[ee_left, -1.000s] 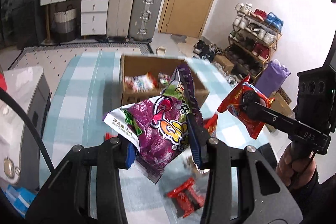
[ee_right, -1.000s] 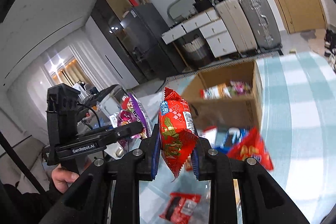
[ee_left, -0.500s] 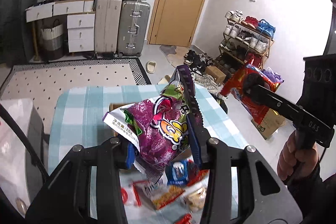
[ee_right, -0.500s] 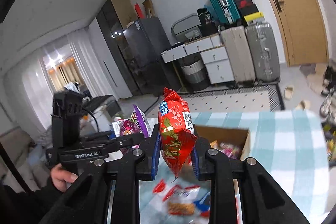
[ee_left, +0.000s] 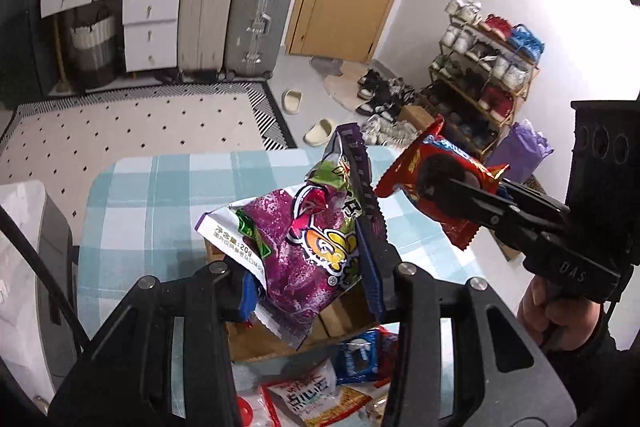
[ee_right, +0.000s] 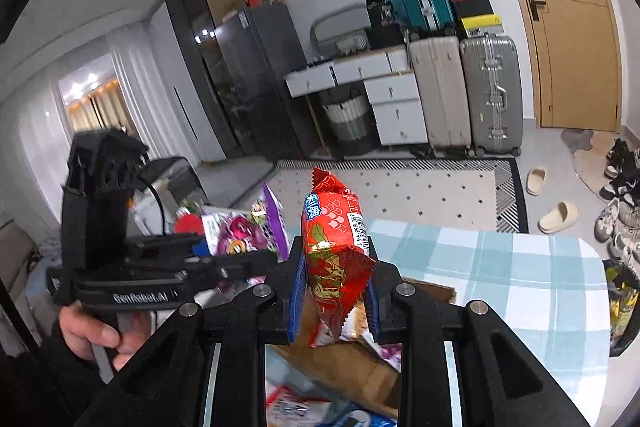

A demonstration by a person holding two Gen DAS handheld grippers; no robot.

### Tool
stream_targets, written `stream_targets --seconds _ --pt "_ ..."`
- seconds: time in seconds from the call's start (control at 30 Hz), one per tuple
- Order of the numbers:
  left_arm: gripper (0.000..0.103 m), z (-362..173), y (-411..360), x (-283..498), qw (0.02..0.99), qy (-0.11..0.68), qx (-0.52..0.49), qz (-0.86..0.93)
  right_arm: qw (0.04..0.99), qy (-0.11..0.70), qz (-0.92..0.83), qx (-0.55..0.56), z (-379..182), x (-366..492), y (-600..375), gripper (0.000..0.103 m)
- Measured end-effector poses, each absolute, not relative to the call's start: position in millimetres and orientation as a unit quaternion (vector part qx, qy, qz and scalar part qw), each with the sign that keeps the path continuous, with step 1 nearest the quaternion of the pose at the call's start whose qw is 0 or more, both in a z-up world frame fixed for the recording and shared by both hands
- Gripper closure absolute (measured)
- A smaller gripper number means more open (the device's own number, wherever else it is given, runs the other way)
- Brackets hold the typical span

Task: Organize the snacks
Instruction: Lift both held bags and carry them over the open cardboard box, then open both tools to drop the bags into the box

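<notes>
My left gripper (ee_left: 312, 267) is shut on a purple snack bag (ee_left: 308, 247) and holds it up above a cardboard box (ee_left: 340, 315) on the blue checked table (ee_left: 152, 203). My right gripper (ee_right: 334, 287) is shut on a red snack packet (ee_right: 334, 259), also held above the box (ee_right: 340, 363). In the left wrist view the right gripper (ee_left: 444, 195) with the red packet (ee_left: 436, 179) is to the right of the purple bag. In the right wrist view the left gripper (ee_right: 256, 247) with the purple bag (ee_right: 256, 231) is to the left.
Loose snack packets (ee_left: 316, 395) lie on the table in front of the box. A grey appliance (ee_left: 24, 267) stands at the table's left. Suitcases (ee_left: 236, 19), drawers and a shoe rack (ee_left: 484, 75) stand beyond the table, on the floor.
Both grippers have risen and tilted up with their packets. The box and loose snacks have slid down toward the bottom of both views, and more of the room shows.
</notes>
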State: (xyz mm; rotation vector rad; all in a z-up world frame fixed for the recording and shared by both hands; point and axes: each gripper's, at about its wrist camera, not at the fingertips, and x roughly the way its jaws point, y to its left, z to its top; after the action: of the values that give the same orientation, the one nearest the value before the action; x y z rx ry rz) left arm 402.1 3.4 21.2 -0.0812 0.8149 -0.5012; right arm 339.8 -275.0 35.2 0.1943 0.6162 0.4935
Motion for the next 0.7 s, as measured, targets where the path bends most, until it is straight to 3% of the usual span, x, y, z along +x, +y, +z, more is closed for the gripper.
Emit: stream_targets --seconds 0.37,0.7 --pt "0.064 -60.8 -14.8 440.0 0.865 0.441 -0.023 -0.239 0.891 0.373 0.233 0.112 -44.0 373.0 -274.2 0.078" --pt "0.064 -107.0 -14.0 459.8 0.857 0.466 -0.026 -0.218 0.892 0.382 0.216 0.106 -73.8 380.1 -267.9 0.078"
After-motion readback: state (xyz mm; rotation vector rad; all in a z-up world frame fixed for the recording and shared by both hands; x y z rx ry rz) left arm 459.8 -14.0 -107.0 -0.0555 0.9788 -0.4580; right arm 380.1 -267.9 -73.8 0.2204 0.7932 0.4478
